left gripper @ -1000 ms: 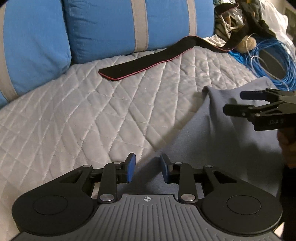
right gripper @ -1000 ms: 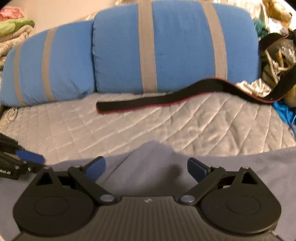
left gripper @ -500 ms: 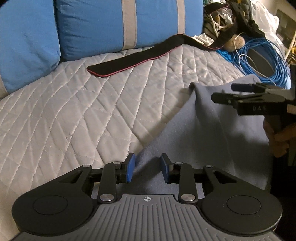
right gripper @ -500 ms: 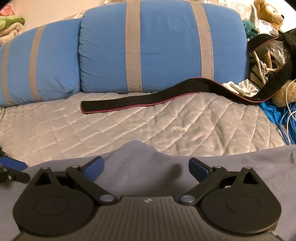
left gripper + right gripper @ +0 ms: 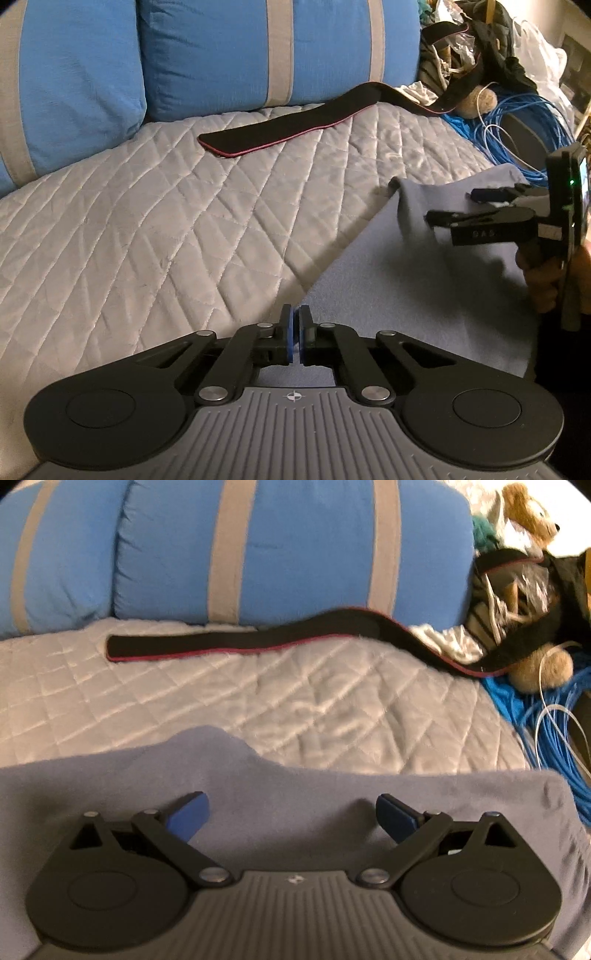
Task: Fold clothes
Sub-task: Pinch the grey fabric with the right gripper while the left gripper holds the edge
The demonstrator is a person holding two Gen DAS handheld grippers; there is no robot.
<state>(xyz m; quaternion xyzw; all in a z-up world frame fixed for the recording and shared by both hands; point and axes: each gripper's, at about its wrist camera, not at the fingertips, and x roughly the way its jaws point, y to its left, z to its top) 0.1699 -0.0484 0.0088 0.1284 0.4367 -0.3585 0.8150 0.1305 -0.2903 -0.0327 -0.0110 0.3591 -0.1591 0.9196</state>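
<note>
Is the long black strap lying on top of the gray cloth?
No, the black strap lies on the quilted bed cover near the blue pillows, apart from the gray cloth.

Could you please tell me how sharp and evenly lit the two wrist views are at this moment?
Left wrist view: fairly sharp, warm dim light, the grey garment throws a hard shadow on the quilt, fisheye bends the pillows. Right wrist view: softer, motion-smeared on the black strap, with blown-out white by the teddy bear.

From my feed, the quilted bed (image 5: 258, 701) carries a grey garment (image 5: 295, 794) along its near edge, a black strap (image 5: 221, 642) and blue pillows (image 5: 295, 554) at the far edge.
</note>
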